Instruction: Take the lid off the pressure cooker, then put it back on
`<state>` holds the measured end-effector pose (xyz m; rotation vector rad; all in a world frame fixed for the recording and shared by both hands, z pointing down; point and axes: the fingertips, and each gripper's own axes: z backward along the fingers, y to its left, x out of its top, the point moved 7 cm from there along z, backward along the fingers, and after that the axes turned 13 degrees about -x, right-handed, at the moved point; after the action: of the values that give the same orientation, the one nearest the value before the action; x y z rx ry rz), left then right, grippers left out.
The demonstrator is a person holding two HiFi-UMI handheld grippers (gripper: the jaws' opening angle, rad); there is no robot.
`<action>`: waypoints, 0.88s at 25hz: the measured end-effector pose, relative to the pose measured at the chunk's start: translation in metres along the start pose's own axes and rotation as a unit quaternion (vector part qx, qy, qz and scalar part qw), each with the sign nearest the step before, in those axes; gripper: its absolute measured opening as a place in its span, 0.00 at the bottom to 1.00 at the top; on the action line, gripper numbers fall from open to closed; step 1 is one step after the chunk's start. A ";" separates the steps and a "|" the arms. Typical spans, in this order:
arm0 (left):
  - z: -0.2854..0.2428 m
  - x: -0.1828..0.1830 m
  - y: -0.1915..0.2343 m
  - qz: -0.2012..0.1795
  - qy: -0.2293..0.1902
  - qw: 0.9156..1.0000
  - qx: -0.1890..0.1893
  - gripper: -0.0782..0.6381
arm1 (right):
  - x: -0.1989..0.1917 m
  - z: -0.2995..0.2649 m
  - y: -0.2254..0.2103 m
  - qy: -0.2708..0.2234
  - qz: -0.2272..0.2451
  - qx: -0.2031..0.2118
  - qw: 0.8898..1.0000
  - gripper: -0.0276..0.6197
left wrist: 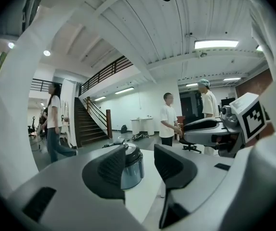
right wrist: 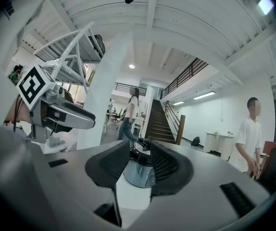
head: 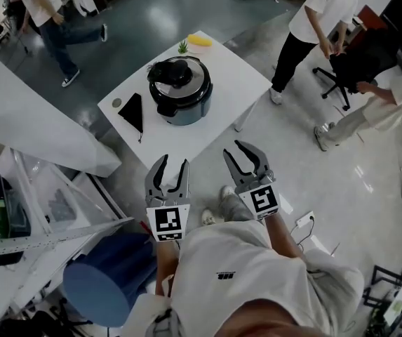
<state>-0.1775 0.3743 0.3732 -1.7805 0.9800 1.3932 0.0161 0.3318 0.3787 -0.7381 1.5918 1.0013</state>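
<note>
**Grey grippers empty, short of the cooker table**

Grey plastic on both tools. The left gripper (head: 173,162) and right gripper (head: 236,153) are held side by side, low, just ahead of the holder's white shirt, with the marker cubes facing up. The left jaws stand a narrow gap apart with nothing between the pads. The right jaws are spread wider and are also empty. Both point toward the table and sit short of its near edge.

Next out is a white square table (head: 236,83), set corner-on. The pressure cooker (head: 181,93) stands upright near its middle, with the black lid (head: 176,72) seated on top. A black triangular piece (head: 132,111) lies flat just left of the cooker. At the far corner a yellow item (head: 199,40) lies beside a small green plant (head: 183,47).

Farther off, to the right, a person in a white top (head: 313,27) stands near an office chair (head: 344,72). At far left another person (head: 57,27) is in mid-stride on the grey floor.
</note>
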 end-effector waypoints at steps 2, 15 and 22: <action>-0.011 0.000 0.009 0.001 0.000 1.000 -0.002 0.39 | 0.000 -0.012 -0.003 0.009 -0.003 -0.001 1.000 0.23; -0.119 0.014 0.063 0.017 0.026 0.999 0.012 0.41 | -0.018 -0.129 -0.060 0.000 0.003 0.042 0.999 0.23; -0.191 0.021 0.093 0.044 0.068 0.996 0.042 0.44 | -0.030 -0.207 -0.099 0.029 -0.010 0.103 0.994 0.23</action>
<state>-0.1640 0.1616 0.3882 -1.8087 1.1841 1.2764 0.0155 0.1013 0.4015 -0.6437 1.7044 0.7921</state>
